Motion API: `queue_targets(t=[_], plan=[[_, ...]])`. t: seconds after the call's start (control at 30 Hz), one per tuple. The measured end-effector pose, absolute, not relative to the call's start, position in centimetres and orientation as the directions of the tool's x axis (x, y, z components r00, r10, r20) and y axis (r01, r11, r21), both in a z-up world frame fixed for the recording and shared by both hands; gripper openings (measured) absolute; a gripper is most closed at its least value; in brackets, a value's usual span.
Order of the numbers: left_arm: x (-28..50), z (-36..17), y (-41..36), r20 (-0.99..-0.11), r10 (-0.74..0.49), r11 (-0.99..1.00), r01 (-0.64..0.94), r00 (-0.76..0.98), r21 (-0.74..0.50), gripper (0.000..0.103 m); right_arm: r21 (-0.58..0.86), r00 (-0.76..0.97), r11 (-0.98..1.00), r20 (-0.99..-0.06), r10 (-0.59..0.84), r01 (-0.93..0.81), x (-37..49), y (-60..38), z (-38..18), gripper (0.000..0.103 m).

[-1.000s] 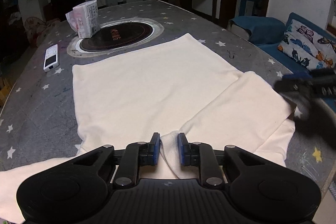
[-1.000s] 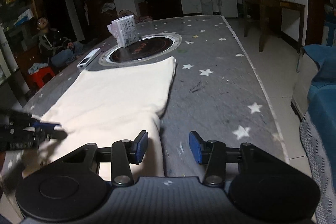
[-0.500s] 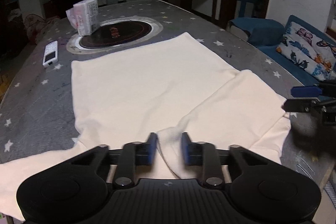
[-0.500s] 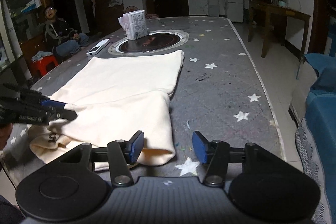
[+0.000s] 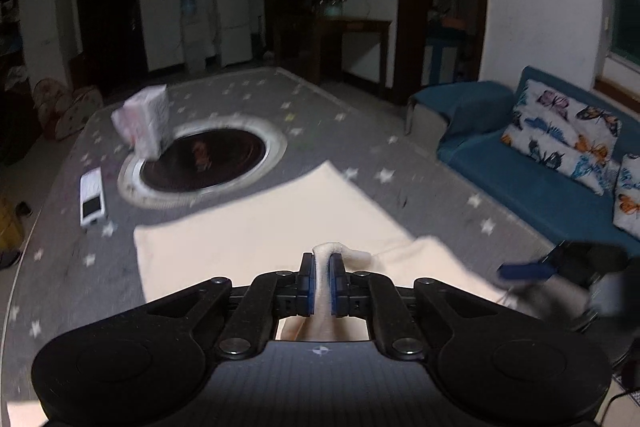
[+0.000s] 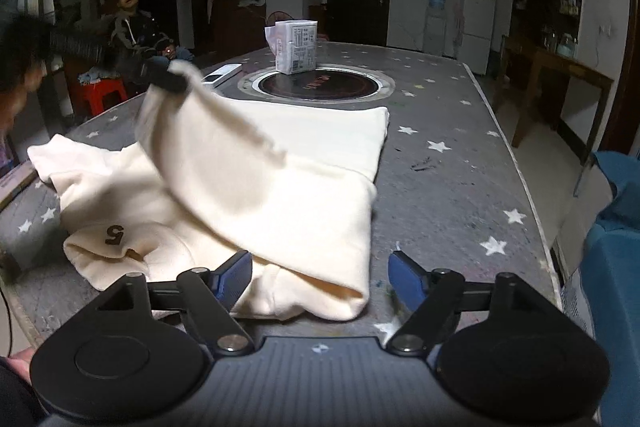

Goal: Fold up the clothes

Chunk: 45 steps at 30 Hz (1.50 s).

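From the left wrist view I read the left gripper (image 5: pixel 322 281) as clamped on a bunched fold of the cream garment (image 5: pixel 256 227); cloth rises between the two blue pads. The rest of the garment lies flat on the grey star-patterned table (image 5: pixel 440 203), toward 12 o'clock from the pads. This view is motion-blurred. It alone shows the blue sofa (image 5: pixel 520 179) at 3 o'clock with a butterfly-print cushion (image 5: pixel 568 127) on it, and a white remote (image 5: pixel 92 197) at 10 o'clock beside the round black hob (image 5: pixel 204 159).

The right wrist view supplies what the left lacks: the raised cloth hangs in air from the left gripper (image 6: pixel 170 81) at 10 o'clock, draping down onto the folded stack. A printed "5" (image 6: pixel 114 235) shows on the lower layer at 9 o'clock. My right gripper (image 6: pixel 320 277) stands with jaws spread wide, holding nothing; the garment's near folded edge sits between its pads. A tissue pack (image 6: pixel 296 45) stands on the hob rim at 12 o'clock. A seated person (image 6: pixel 136 27) appears at 10 o'clock beyond the table.
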State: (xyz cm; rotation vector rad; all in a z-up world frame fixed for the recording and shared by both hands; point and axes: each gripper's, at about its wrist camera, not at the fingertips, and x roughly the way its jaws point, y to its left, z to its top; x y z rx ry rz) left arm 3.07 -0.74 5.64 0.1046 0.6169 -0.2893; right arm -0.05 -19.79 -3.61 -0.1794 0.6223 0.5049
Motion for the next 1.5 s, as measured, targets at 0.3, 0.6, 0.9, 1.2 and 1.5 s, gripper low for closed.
queue_targets(t=[0.3, 0.6, 0.9, 1.2, 1.5], plan=[[3.7, 9.8, -2.8, -0.530, -0.310, 0.922, 0.385, 0.789, 0.033, 0.007, -0.088, 0.742, 0.872, -0.571, 0.351, -0.481, 0.7, -17.2, -4.2, 0.081], [4.2, 11.5, -1.8, -0.509, -0.292, 0.932, 0.361, 0.810, 0.040, 0.007, -0.155, 0.793, 0.923, -0.572, 0.207, -0.353, 1.1, -18.7, -4.5, 0.081], [4.4, 7.0, 0.8, -0.645, -0.194, 0.962, 0.271, 0.739, 0.022, 0.007, -0.272, 0.814, 0.898, -0.562, 0.144, -0.346, 0.4, -20.0, -4.9, 0.085], [4.4, 0.7, 3.4, -0.770, -0.138, 0.986, 0.164, 0.623, -0.043, 0.008, -0.228, 0.763, 0.880, -0.615, 0.201, -0.416, 0.0, -21.9, -3.8, 0.087], [3.8, -1.3, 4.9, -0.798, -0.142, 0.989, 0.116, 0.585, -0.091, 0.011, -0.177, 0.705, 0.860, -0.661, 0.257, -0.479, -0.3, -23.8, -2.7, 0.073]])
